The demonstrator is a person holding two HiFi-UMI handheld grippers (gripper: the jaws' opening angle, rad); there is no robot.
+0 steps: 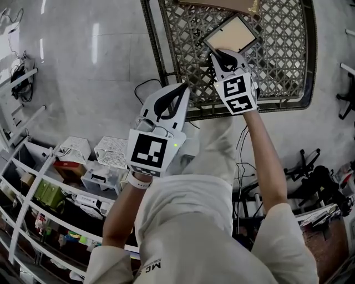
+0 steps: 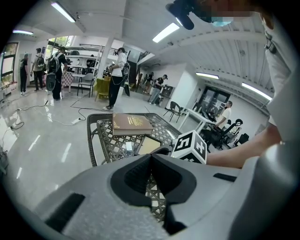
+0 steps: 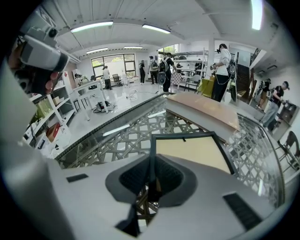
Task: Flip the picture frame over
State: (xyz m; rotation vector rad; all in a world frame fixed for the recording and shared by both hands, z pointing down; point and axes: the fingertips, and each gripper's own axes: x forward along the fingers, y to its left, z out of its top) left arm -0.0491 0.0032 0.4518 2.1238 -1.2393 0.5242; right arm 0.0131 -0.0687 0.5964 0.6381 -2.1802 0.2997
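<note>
The picture frame (image 1: pixel 232 34), a black border around a tan panel, lies on the metal lattice table (image 1: pixel 249 108) near a brown book (image 1: pixel 222 4). My right gripper (image 1: pixel 213 54) is at the frame's near corner. In the right gripper view the frame (image 3: pixel 192 152) runs its dark left edge down between the jaws, which are shut on it. My left gripper (image 1: pixel 186 86) hangs over the table's near rim, well short of the frame, shut with nothing in it. The left gripper view shows the frame (image 2: pixel 149 144), the book (image 2: pixel 132 123) and the right gripper's marker cube (image 2: pixel 190 146).
White shelving with boxes (image 1: pixel 55 183) stands on the floor at the lower left. A black cable (image 1: pixel 147 86) lies by the table's corner. Dark equipment and stands (image 1: pixel 316 177) crowd the lower right. Several people (image 2: pixel 117 70) stand far across the hall.
</note>
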